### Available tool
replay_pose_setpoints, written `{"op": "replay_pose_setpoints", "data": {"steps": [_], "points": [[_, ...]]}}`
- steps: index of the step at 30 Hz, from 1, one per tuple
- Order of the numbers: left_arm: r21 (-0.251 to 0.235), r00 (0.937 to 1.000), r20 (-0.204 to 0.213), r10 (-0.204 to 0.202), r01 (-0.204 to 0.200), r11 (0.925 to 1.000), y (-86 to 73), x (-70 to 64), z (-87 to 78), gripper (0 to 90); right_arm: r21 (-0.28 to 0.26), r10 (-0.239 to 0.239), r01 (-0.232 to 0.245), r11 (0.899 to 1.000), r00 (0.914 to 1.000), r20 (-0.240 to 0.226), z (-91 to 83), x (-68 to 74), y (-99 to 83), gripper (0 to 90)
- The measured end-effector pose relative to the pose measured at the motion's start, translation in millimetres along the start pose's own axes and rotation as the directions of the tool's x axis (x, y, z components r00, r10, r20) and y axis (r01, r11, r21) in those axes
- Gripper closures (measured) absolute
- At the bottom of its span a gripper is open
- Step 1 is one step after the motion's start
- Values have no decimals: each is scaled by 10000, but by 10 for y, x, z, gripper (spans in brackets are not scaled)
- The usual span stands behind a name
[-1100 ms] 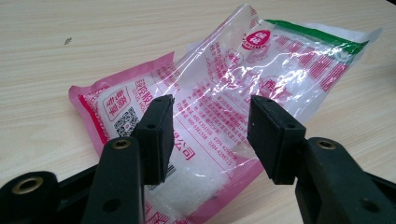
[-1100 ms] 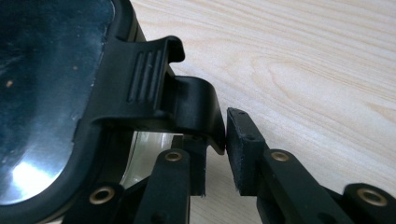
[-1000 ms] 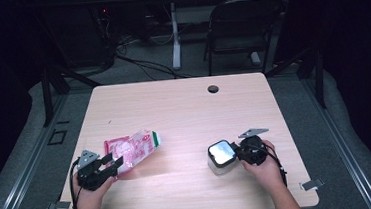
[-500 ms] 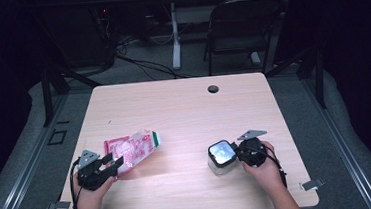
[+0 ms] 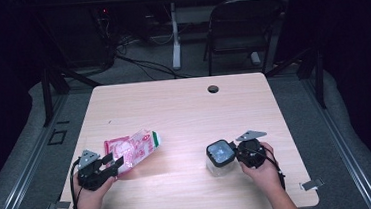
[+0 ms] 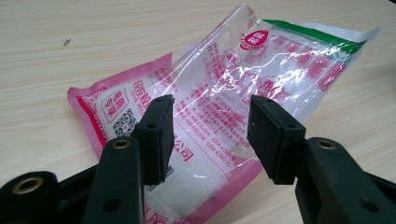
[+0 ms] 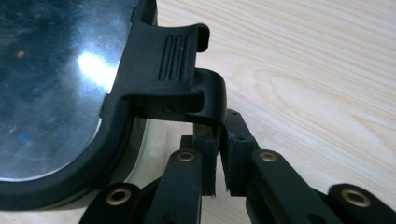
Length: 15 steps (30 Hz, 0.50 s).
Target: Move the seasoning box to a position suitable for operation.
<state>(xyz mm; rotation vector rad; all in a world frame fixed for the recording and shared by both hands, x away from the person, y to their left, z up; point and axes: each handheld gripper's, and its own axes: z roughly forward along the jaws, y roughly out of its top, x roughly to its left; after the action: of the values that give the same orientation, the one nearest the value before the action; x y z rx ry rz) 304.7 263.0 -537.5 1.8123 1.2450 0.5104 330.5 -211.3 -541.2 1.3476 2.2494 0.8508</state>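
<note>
Two grippers, two things to handle, one table (image 5: pixel 183 104).

One pink bag (image 5: pixel 132 148), see-through, with pink writing and a green strip at its far end. Lying flat near the table's left edge, closer to the near edge than the far one. One clear box with a black lid (image 5: pixel 220 154), sitting near the right edge, also close to the near edge. One small dark hole (image 5: pixel 213 89) near the middle of the far edge.

Left gripper (image 5: pixel 112 163) at the near end of the bag, close to the near left corner. In the left gripper view (image 6: pixel 208 135), jaws wide apart, one on each side over the bag's near end, not squeezing it. White grains (image 6: pixel 187 186) showing inside the bag between them.

Right gripper (image 5: pixel 235 153) just beside the box, on its right side. In the right gripper view (image 7: pixel 217 161), jaws pressed together on the lid's black clip (image 7: pixel 180 70) that hangs over the box's side.

Lots of bare wood across the far half of the table and in the middle between bag and box. Little room between each hand and the near edge.

Compared with a second ago: bag and left gripper in the same spot, box and right gripper a tiny bit nearer the near edge.
</note>
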Motion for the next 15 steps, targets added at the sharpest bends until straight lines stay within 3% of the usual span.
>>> {"op": "replay_pose_setpoints", "data": {"steps": [10,15], "points": [[-72,10000,76,64,-63,10000,-2,-29,4,511,-162,-406,403,9991,9990,-206,-16,381,79,857],[-117,9999,102,122,-121,9999,-4,-47,8,511,66,-627,631,9980,9970,-454,23,550,110,857]]}}
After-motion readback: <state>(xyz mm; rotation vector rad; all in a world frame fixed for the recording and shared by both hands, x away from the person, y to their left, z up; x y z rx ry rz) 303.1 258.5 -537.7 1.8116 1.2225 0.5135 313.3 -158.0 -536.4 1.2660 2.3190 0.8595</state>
